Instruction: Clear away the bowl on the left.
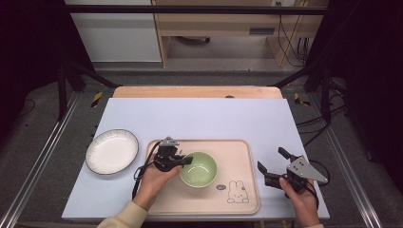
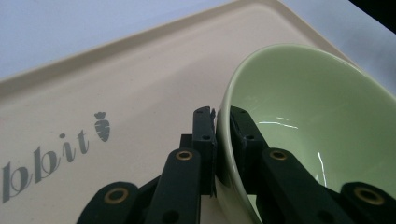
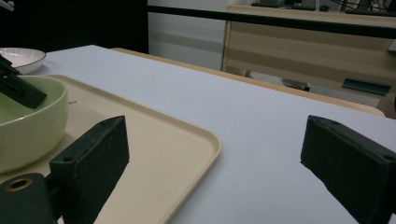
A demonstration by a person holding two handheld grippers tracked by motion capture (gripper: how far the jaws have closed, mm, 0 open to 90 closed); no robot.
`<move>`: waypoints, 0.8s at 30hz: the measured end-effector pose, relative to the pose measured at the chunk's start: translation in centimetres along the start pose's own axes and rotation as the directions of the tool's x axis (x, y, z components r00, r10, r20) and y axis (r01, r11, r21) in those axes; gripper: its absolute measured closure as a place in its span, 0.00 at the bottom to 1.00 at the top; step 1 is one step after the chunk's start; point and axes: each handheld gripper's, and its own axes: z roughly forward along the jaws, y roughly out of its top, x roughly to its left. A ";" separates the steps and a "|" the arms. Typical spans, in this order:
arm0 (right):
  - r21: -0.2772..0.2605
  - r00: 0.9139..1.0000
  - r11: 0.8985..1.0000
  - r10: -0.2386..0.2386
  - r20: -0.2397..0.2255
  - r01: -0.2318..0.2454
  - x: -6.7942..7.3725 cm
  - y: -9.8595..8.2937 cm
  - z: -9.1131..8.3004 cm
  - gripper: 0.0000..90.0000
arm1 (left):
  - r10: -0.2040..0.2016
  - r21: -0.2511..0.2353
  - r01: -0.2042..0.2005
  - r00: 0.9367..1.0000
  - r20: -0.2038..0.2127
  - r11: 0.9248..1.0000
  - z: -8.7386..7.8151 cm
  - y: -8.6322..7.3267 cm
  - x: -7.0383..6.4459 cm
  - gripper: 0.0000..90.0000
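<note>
A light green bowl [image 1: 199,168] sits on the beige tray [image 1: 240,152] near the table's front. My left gripper [image 1: 187,158] is shut on the bowl's left rim, one jaw inside and one outside, as the left gripper view shows on the green bowl [image 2: 299,107] with my left gripper [image 2: 222,116] clamped on its wall. My right gripper [image 1: 272,159] rests open on the white table to the right of the tray, empty. In the right gripper view, the open right gripper [image 3: 219,154] looks past the tray [image 3: 187,140] corner at the bowl [image 3: 32,126].
A white plate [image 1: 112,151] with a dark rim lies left of the tray. The tray carries a rabbit drawing [image 1: 237,191] at its front right. The white table top [image 1: 199,118] stretches bare behind the tray; a wooden cabinet stands beyond.
</note>
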 end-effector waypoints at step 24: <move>0.006 1.000 1.000 -0.015 -0.017 0.015 0.3 0.1 0.2 0.07 | 0.053 -0.090 -0.058 0.997 -0.057 0.994 -1.1 0.2 -0.6 0.43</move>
